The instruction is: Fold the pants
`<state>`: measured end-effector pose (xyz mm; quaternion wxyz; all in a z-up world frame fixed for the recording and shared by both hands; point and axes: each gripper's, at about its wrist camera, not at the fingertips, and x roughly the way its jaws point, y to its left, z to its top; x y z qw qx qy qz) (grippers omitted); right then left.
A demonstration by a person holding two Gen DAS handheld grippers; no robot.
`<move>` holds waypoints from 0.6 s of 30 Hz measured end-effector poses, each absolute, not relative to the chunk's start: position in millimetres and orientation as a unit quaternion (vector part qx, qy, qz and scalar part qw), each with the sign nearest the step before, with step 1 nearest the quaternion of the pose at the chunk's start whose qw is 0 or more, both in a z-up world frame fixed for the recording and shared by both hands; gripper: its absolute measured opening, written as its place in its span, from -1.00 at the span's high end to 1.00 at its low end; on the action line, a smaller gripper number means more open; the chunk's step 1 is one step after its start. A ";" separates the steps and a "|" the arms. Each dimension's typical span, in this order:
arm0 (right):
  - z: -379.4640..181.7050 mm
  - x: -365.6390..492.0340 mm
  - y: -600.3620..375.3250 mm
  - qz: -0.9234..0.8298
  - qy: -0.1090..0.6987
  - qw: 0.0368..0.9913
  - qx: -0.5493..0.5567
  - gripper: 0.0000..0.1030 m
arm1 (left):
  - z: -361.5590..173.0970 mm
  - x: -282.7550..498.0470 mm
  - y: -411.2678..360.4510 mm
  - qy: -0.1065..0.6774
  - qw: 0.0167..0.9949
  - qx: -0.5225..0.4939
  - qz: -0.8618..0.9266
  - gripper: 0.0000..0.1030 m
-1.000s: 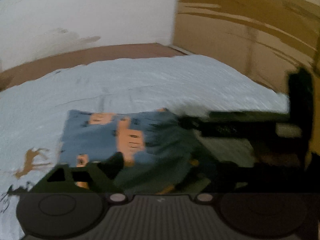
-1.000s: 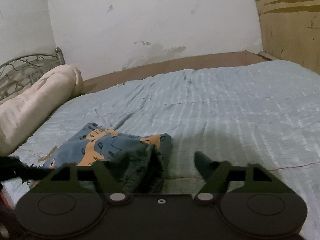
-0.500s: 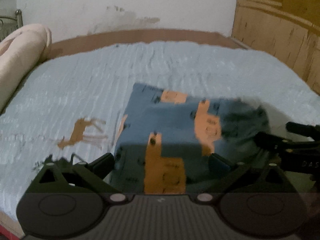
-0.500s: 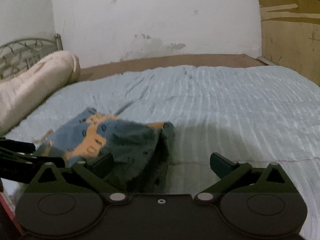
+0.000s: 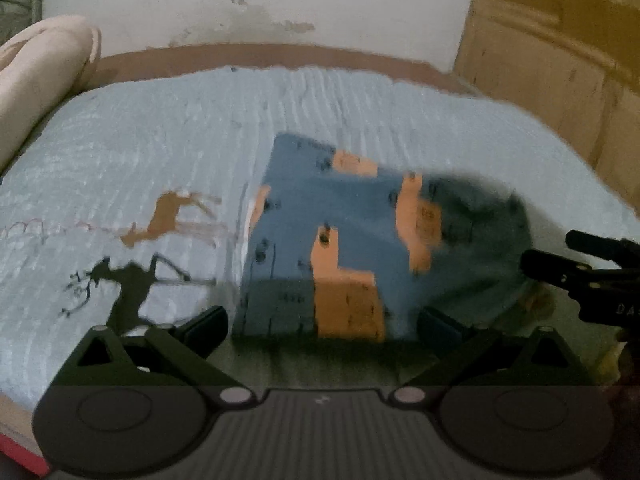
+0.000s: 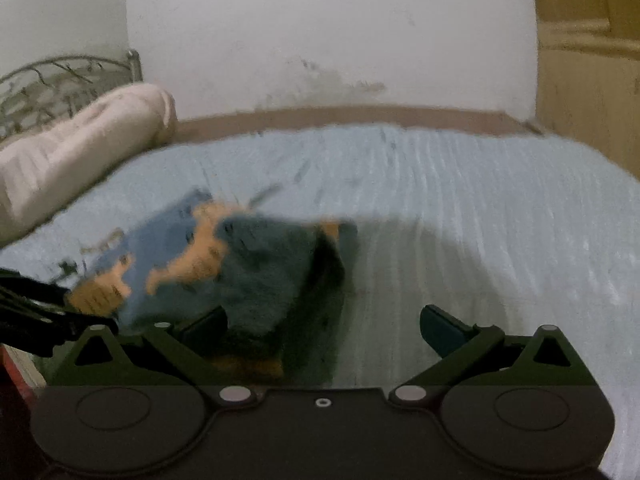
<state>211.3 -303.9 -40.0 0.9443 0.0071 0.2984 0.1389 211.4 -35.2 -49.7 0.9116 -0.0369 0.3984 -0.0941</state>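
Note:
The pants (image 5: 344, 248) lie folded into a compact blue bundle with orange patches on the light blue bedspread (image 5: 168, 140). My left gripper (image 5: 324, 326) stands open just in front of the bundle's near edge, nothing pressed between its fingers. In the right wrist view the pants (image 6: 240, 272) sit left of centre, their dark fuzzy inner side showing. My right gripper (image 6: 324, 326) is open too, its left finger (image 6: 206, 326) close against the bundle and its right finger (image 6: 442, 330) over bare bedspread. The right gripper's black frame (image 5: 588, 276) shows at the right edge of the left wrist view.
A rolled pinkish blanket (image 6: 76, 148) lies at the bed's left side by a metal headboard (image 6: 60, 84). A stained white wall (image 6: 320, 32) backs the bed and a wooden wardrobe (image 5: 560, 64) stands at the right. Embroidered deer motifs (image 5: 168, 212) mark the bedspread.
Both grippers' jaws have spread wider and let go of the pants. The left view has swung so the bundle now sits centred in front of it; the right gripper drew back slightly.

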 end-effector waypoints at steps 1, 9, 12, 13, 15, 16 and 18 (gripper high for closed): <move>-35.6 217.5 -301.3 0.142 0.291 0.946 0.002 -0.98 | -46.3 214.9 -33.5 0.389 0.916 -0.045 -0.089 -0.99; -35.9 296.5 -251.1 0.199 0.315 0.927 -0.037 -0.98 | -53.1 247.0 -25.9 0.396 0.915 -0.075 -0.029 -0.99; -47.5 316.1 -230.5 0.194 0.341 0.917 -0.069 -0.98 | -64.0 246.6 -21.6 0.415 0.907 -0.071 -0.027 -0.99; -52.0 318.6 -227.3 0.182 0.350 0.915 -0.080 -0.98 | -66.1 244.2 -21.0 0.419 0.904 -0.072 -0.032 -0.98; -59.6 318.7 -229.9 0.156 0.357 0.917 -0.092 -0.98 | -67.9 240.0 -20.5 0.416 0.906 -0.064 -0.039 -0.98; -63.3 317.3 -233.6 0.137 0.354 0.920 -0.096 -0.98 | -68.1 238.6 -20.0 0.416 0.906 -0.061 -0.042 -0.98; -68.4 312.1 -246.5 0.119 0.344 0.926 -0.096 -0.98 | -69.1 236.5 -18.4 0.415 0.907 -0.058 -0.047 -0.98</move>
